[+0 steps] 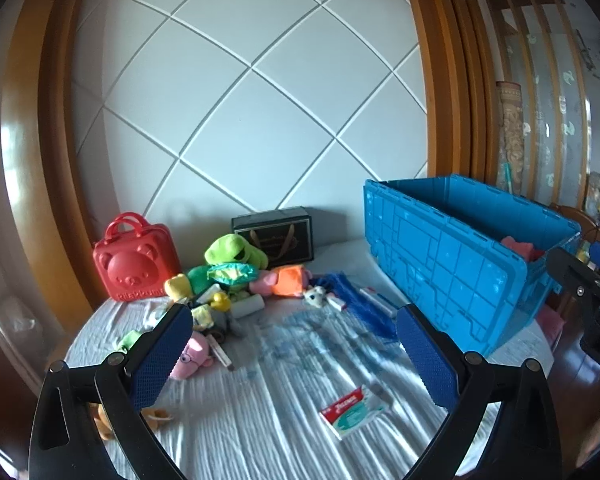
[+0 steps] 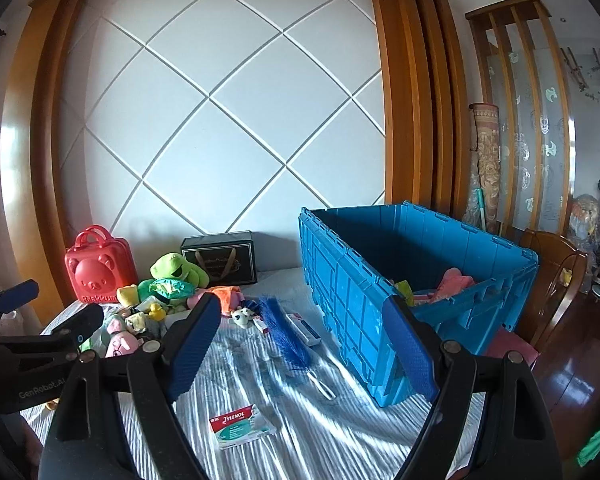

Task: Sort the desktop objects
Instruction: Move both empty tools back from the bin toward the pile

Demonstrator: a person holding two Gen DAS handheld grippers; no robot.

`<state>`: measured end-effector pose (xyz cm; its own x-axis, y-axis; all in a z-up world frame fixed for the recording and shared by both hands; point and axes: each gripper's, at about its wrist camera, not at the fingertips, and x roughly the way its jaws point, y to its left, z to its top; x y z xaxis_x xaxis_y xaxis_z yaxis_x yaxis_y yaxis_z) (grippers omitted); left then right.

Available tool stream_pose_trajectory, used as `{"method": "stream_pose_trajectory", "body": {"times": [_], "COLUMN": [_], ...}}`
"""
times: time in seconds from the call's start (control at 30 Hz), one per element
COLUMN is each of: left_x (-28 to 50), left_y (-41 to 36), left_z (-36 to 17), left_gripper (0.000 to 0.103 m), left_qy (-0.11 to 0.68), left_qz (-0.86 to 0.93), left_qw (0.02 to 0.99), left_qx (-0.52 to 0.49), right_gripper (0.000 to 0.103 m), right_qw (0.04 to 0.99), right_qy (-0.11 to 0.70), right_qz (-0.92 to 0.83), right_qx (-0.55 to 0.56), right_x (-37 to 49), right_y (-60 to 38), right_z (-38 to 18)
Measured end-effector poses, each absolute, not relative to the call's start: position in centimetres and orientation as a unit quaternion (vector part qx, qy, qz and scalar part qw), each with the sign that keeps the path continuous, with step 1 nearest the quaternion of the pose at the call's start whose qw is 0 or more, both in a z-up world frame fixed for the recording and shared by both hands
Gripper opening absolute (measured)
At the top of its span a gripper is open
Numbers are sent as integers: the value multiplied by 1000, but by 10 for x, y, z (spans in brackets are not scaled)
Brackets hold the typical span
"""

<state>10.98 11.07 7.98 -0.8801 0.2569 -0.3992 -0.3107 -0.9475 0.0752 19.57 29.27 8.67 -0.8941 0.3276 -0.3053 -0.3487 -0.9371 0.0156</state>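
A big blue crate (image 1: 456, 256) (image 2: 364, 292) stands on the right of the white-covered table (image 1: 260, 380) (image 2: 340, 420), with pink and yellow items inside. A pile of soft toys (image 1: 228, 276) (image 2: 160, 300) lies at the back left. A Tylenol box (image 1: 354, 410) (image 2: 240, 424) lies near the front, and a blue brush (image 2: 284, 332) (image 1: 360, 304) rests beside the crate. My left gripper (image 1: 294, 354) hovers open above the cloth, holding nothing. My right gripper (image 2: 304, 344) is also open and empty, just left of the crate.
A red bear-faced case (image 1: 134, 258) (image 2: 100, 268) and a dark gift box (image 1: 276, 236) (image 2: 222, 258) stand against the padded wall. Small boxes (image 2: 304, 328) lie by the brush. A wooden chair (image 2: 552, 280) stands right of the table.
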Motion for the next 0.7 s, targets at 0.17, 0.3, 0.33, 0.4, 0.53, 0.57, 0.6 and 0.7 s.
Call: {"method": "stream_pose_trajectory", "body": {"times": [0.17,0.3,0.33,0.4,0.53,0.57,0.6,0.7], "left_x": [124,133,136,140,146,148,149,147], "left_y": [99,98,98,99,102,103,105,111], "left_z": [84,87,88,90,94,95,96,98], "left_gripper": [103,103,103,103,103,103,103,103], "left_qy": [59,50,47,47,51,51,50,48], "left_qz": [968,968,968,969,970,969,968,962], "left_qw": [145,154,157,155,156,164,171,197], "left_qx": [-194,-192,-191,-187,-177,-176,-175,-183], "right_gripper": [83,83,83,83,83,83,83,83], "right_qw": [168,172,173,175,180,182,183,187], "right_qy": [30,28,27,24,19,18,17,15], "right_qz": [974,974,974,974,973,973,973,972], "right_qx": [-148,-144,-144,-144,-143,-143,-143,-143], "right_x": [207,217,219,222,229,231,232,236], "right_y": [281,279,279,279,278,278,278,278], "right_z": [92,96,96,98,100,101,101,103]}}
